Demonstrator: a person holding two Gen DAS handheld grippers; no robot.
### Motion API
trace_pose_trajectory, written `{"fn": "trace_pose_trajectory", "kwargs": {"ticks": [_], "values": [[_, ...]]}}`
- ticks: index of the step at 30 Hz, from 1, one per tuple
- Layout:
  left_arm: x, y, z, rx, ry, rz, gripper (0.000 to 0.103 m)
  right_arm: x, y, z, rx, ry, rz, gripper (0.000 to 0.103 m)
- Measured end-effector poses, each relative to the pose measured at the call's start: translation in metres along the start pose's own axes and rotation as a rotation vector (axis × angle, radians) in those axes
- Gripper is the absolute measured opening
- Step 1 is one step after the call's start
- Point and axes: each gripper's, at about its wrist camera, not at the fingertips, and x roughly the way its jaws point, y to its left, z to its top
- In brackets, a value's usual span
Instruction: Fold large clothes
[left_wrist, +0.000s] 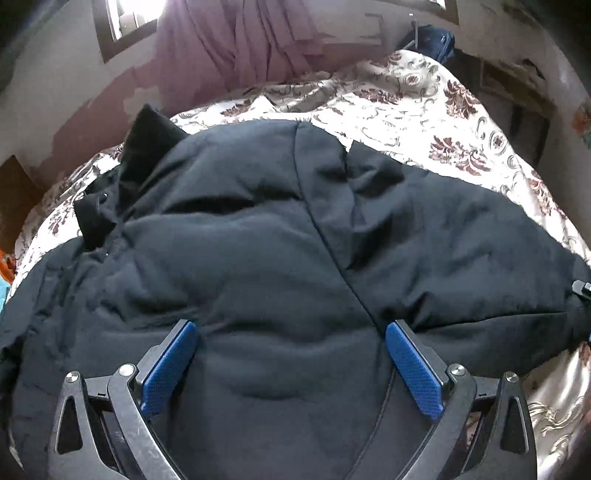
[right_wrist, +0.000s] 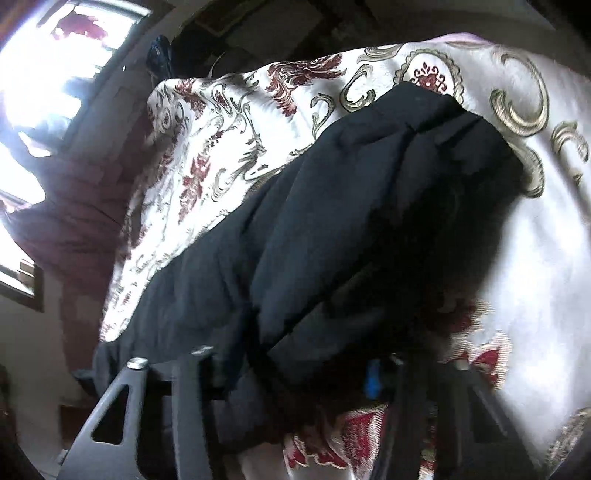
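Note:
A large dark navy padded jacket (left_wrist: 258, 240) lies spread on a bed with a white floral cover (left_wrist: 424, 110). Its black collar (left_wrist: 144, 147) stands up at the far left. My left gripper (left_wrist: 291, 332) is open, its blue pads (left_wrist: 170, 369) wide apart just above the jacket's body. In the right wrist view the jacket's sleeve (right_wrist: 369, 221) runs from near the camera toward the far cuff. My right gripper (right_wrist: 291, 369) sits at the sleeve's near end. The dark cloth covers most of its fingers; only a bit of blue pad (right_wrist: 371, 380) shows.
A mauve curtain (left_wrist: 240, 40) and a window (left_wrist: 122, 22) are behind the bed. A dark blue bag (left_wrist: 432, 40) hangs at the far right wall. The bed cover (right_wrist: 535, 258) extends to the right of the sleeve.

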Motion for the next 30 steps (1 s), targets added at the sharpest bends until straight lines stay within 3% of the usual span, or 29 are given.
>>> {"fn": "trace_pose_trajectory", "kwargs": {"ticks": [2, 5, 7, 12, 16, 18, 21, 25, 28, 29, 30], "values": [[0.004, -0.002, 0.001, 0.002, 0.016, 0.002, 0.103, 0.001, 0.003, -0.002, 0.005, -0.015, 0.026, 0.023], [0.010, -0.005, 0.001, 0.021, 0.047, 0.015, 0.103, -0.013, 0.022, -0.004, -0.042, -0.108, 0.074, 0.013], [0.009, -0.004, 0.002, 0.019, 0.054, -0.001, 0.103, -0.030, 0.040, -0.006, -0.093, -0.171, 0.139, 0.012], [-0.025, 0.035, -0.009, -0.083, 0.001, -0.225, 0.102, -0.090, 0.107, -0.034, -0.347, -0.350, 0.274, 0.011], [-0.062, 0.083, -0.042, -0.186, 0.005, -0.278, 0.103, -0.129, 0.168, -0.090, -0.581, -0.398, 0.396, 0.011], [-0.078, 0.110, -0.067, -0.212, 0.020, -0.313, 0.103, -0.140, 0.204, -0.133, -0.745, -0.389, 0.429, 0.011], [-0.099, 0.156, -0.108, -0.245, 0.034, -0.297, 0.103, -0.144, 0.245, -0.204, -0.990, -0.341, 0.460, 0.011], [-0.120, 0.220, -0.155, -0.336, 0.042, -0.276, 0.103, -0.124, 0.271, -0.302, -1.251, -0.216, 0.462, 0.011], [-0.126, 0.256, -0.187, -0.402, 0.042, -0.257, 0.103, -0.098, 0.276, -0.366, -1.436, -0.063, 0.434, 0.012], [-0.128, 0.264, -0.196, -0.425, 0.045, -0.252, 0.103, -0.093, 0.275, -0.383, -1.478, -0.019, 0.422, 0.017], [-0.129, 0.275, -0.208, -0.459, 0.043, -0.247, 0.103, -0.085, 0.273, -0.398, -1.520, 0.034, 0.414, 0.029]]}}
